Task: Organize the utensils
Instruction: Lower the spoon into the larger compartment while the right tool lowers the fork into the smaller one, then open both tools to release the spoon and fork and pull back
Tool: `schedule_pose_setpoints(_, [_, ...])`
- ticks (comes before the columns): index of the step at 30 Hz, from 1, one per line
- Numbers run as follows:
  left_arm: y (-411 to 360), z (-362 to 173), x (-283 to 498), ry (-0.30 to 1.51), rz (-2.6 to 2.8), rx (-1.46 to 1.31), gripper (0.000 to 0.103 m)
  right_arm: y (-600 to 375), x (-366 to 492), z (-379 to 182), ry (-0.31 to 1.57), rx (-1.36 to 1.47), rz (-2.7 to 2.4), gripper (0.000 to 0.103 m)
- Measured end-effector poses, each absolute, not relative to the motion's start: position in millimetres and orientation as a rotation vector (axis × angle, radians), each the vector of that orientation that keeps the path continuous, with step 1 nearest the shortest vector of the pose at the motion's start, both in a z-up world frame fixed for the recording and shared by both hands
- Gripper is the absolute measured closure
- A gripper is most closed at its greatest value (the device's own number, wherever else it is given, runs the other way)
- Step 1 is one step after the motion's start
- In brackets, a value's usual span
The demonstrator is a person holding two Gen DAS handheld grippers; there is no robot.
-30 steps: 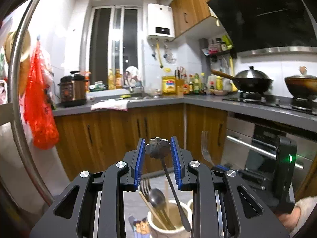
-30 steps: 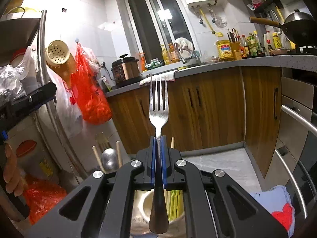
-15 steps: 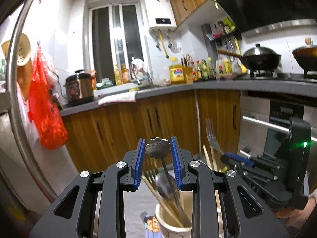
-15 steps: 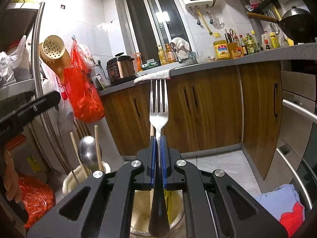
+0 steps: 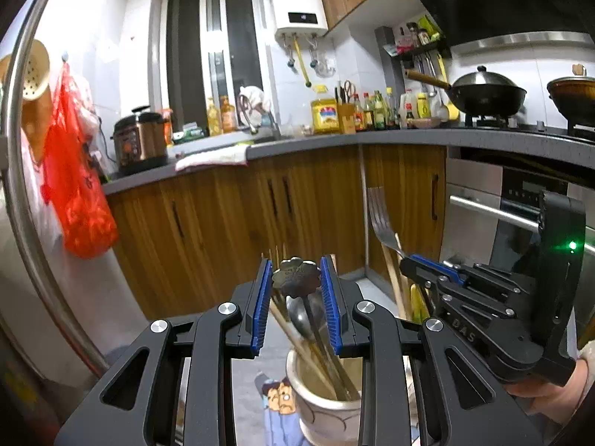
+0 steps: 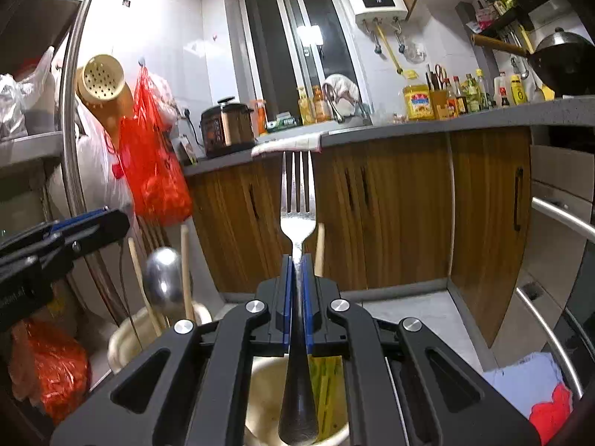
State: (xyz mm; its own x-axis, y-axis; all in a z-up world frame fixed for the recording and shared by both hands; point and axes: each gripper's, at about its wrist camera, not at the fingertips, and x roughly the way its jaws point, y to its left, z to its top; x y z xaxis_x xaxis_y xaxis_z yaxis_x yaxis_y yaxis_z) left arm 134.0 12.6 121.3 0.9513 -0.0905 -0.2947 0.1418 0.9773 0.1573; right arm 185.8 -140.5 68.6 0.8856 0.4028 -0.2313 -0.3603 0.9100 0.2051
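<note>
The right claw [image 6: 297,290] is pinched tight on a shiny metal fork [image 6: 297,219] that stands straight up, prongs on top, and its handle end hangs right over the open cream cup [image 6: 260,401] just below the claw. The left claw [image 5: 296,297] squeezes the flower-shaped top of a thin dark spoon [image 5: 297,278], whose long stem slants down into the painted cup [image 5: 319,409] under it.

Steel fork [image 6: 297,219] upright, tines up
</note>
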Motion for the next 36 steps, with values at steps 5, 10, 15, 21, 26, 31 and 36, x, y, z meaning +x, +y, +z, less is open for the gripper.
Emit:
schedule_pose_setpoints(5, [15, 111, 135, 0.330, -0.127, 0.199, 0.075, -150, 176, 60, 0.293, 0.169, 0.387, 0.098])
schedule_pose_setpoints(10, [13, 105, 133, 0.351, -0.133, 0.212, 0.075, -153, 166, 54, 0.334, 0.145, 0.387, 0.098])
schedule_pose_setpoints(15, [14, 99, 134, 0.381, -0.143, 0.203, 0.075, -155, 155, 45, 0.387, 0.143, 0.381, 0.098])
schedule_pose_setpoints(21, [9, 96, 133, 0.381, -0.148, 0.212, 0.075, -157, 151, 39, 0.432, 0.141, 0.376, 0.098])
schedule_pose_setpoints(26, [7, 95, 133, 0.394, -0.163, 0.210, 0.074, -158, 151, 39, 0.443, 0.144, 0.380, 0.098])
schedule_pose_setpoints(31, [4, 95, 133, 0.389, -0.166, 0.219, 0.067, -161, 152, 41, 0.438, 0.160, 0.372, 0.097])
schedule_pose_setpoints(36, [2, 100, 127, 0.382, -0.164, 0.218, 0.049, -165, 148, 46, 0.443, 0.166, 0.372, 0.078])
